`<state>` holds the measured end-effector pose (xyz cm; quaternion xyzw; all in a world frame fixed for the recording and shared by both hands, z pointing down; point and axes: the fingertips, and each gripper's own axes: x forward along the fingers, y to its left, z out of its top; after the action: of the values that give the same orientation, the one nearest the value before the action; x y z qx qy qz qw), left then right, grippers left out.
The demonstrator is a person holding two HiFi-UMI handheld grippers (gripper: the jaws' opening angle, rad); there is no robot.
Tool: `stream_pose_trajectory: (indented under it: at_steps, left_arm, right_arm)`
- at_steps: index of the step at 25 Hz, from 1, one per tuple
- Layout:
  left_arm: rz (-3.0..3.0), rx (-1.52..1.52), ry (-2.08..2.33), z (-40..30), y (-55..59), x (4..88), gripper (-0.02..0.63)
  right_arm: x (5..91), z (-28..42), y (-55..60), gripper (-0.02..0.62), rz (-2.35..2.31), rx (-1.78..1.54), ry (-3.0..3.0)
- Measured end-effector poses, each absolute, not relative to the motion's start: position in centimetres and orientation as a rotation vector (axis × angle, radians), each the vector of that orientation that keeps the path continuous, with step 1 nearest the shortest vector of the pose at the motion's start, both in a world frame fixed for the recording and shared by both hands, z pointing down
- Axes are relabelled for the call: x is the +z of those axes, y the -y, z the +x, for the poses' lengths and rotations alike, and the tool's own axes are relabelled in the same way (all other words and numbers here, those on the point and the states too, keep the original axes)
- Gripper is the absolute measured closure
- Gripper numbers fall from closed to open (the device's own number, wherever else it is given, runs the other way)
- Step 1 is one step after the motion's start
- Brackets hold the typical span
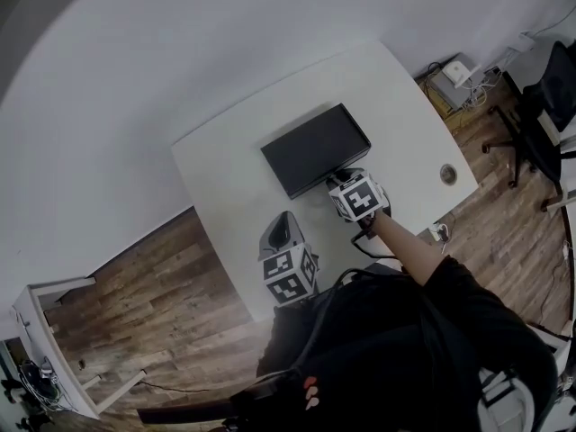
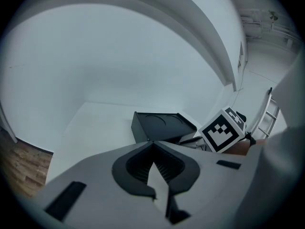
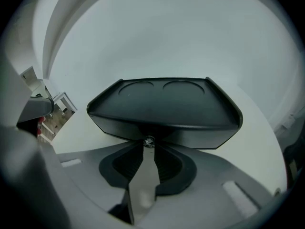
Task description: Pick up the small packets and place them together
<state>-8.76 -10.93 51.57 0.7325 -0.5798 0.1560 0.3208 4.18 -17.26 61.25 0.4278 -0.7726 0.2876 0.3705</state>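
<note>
right tool (image 3: pixel 148 145) nipped on a small shiny thing (image 3: pixel 149 140), too small to name, right at the near wall of the black tray (image 3: pixel 162 104) on the white worktop (image 3: pixel 252 151); left tool (image 2: pixel 153 143) closed, empty, short of the tray

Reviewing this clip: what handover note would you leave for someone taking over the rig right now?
Left gripper: shut, empty, near the front edge of the white table.
Right gripper: at the near edge of the black rectangular tray, jaws narrowly apart around a tiny shiny thing; whether it is gripped is unclear.
Small packets: none recognisable in any view; the tray is empty.
Done: nothing visible.
Left: find the packets and gather them.
</note>
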Motion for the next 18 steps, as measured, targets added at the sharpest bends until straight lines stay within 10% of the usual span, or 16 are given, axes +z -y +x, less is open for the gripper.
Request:
stream_pose_trajectory:
  at_steps: [18]
  left_arm:
    - [2.003, 0.587, 1.33, -6.8, 16.0, 55.1, 0.607]
  right_arm:
    - [61.4, 4.1, 17.6, 0.529, 1.103, 0.664, 2.019]
